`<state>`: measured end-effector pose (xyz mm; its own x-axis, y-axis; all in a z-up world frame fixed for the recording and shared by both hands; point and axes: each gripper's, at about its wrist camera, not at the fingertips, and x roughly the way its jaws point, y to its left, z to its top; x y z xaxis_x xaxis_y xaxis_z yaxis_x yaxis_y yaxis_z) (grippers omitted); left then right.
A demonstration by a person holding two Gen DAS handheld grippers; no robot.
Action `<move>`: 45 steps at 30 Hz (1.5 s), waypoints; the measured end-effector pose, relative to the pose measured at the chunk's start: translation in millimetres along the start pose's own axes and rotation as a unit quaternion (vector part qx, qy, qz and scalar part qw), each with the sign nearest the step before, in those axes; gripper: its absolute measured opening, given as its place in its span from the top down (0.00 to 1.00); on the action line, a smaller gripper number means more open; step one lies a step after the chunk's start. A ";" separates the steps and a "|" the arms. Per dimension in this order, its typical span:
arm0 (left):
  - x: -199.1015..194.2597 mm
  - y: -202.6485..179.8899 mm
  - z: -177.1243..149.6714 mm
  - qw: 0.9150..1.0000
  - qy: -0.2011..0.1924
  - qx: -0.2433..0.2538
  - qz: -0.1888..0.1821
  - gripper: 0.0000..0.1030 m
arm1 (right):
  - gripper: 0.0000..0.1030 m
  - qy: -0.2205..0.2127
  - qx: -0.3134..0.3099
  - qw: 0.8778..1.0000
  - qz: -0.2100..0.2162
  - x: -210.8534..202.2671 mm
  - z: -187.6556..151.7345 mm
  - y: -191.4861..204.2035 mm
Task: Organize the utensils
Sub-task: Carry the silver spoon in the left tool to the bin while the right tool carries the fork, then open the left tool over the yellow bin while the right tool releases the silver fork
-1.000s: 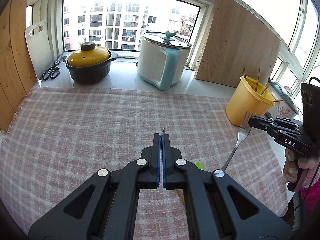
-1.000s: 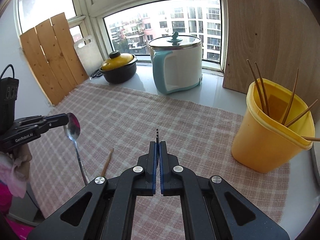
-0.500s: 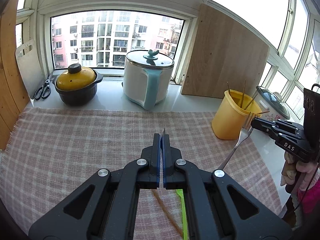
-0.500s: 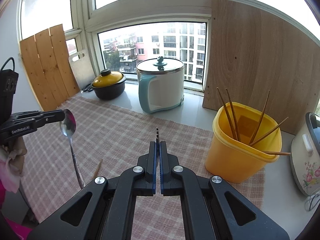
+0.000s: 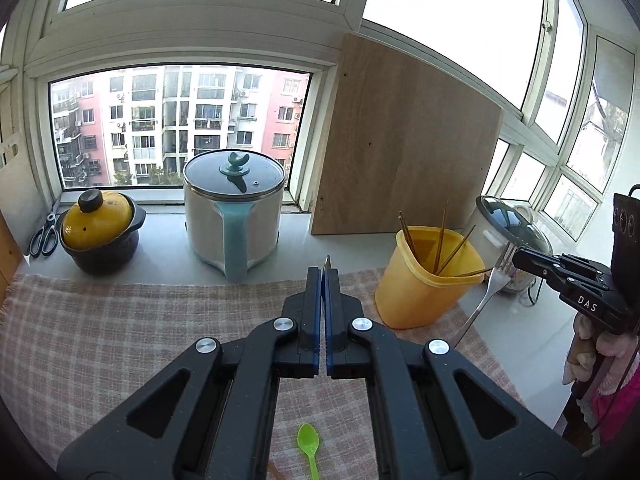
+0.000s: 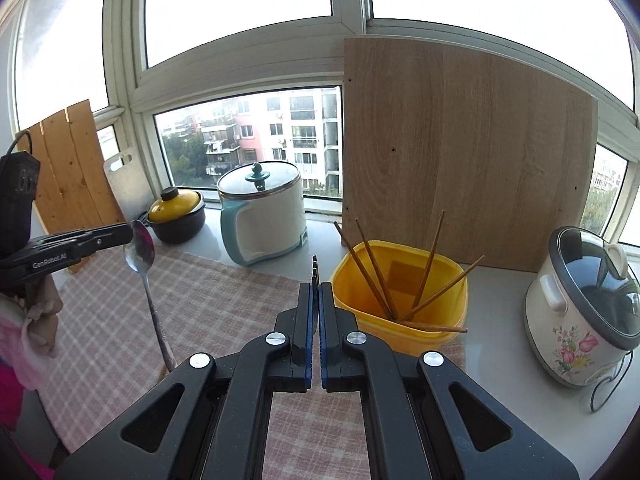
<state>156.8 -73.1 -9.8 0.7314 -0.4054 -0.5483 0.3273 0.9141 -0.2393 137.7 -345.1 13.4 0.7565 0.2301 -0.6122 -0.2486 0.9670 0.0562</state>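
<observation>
1. Your left gripper point(image 5: 323, 276) hides the spoon point(image 6: 140, 249) in its own view; only a thin metal edge shows above the fingers.
2. Your right gripper point(image 6: 315, 280) hides the fork point(image 5: 494, 282) likewise; only the tine tips poke out.
3. The green spoon point(image 5: 308, 438) handle is cut off by the frame's bottom edge.
4. The scissors point(image 5: 43, 236) tips sit behind the yellow-lidded pot point(image 5: 98, 236).

Steel spoon point(image 6: 140, 250) and fork point(image 5: 494, 282) held aloft — green spoon point(image 5: 308, 440) lies on cloth

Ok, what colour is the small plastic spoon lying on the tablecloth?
Bright green spoon, seen best in the left wrist view.
</observation>
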 end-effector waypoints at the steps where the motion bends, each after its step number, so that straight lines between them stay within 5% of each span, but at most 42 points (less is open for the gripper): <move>1: 2.6 -3.3 3.8 1.000 -0.002 0.001 -0.003 1.00 | 0.99 -0.004 0.002 1.000 -0.004 -3.2 2.3 -3.9; 13: 37.8 -44.8 53.0 0.999 -0.025 0.005 -0.035 1.00 | 0.99 -0.051 0.015 0.997 -0.061 -30.6 34.2 -45.1; 26: 91.1 -82.2 93.4 0.999 -0.036 0.010 -0.017 1.00 | 0.99 -0.060 0.022 0.992 -0.113 -25.4 50.7 -79.2; 45: 149.6 -106.9 82.3 0.998 -0.020 0.049 0.023 1.00 | 0.99 -0.027 0.011 0.987 -0.159 14.4 38.5 -105.1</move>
<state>280.4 -231.9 -0.2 0.7693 -0.3645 -0.5247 0.3478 0.9279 -0.1345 198.0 -439.3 29.1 0.8252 -0.0806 -0.5591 0.0191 0.9932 -0.1150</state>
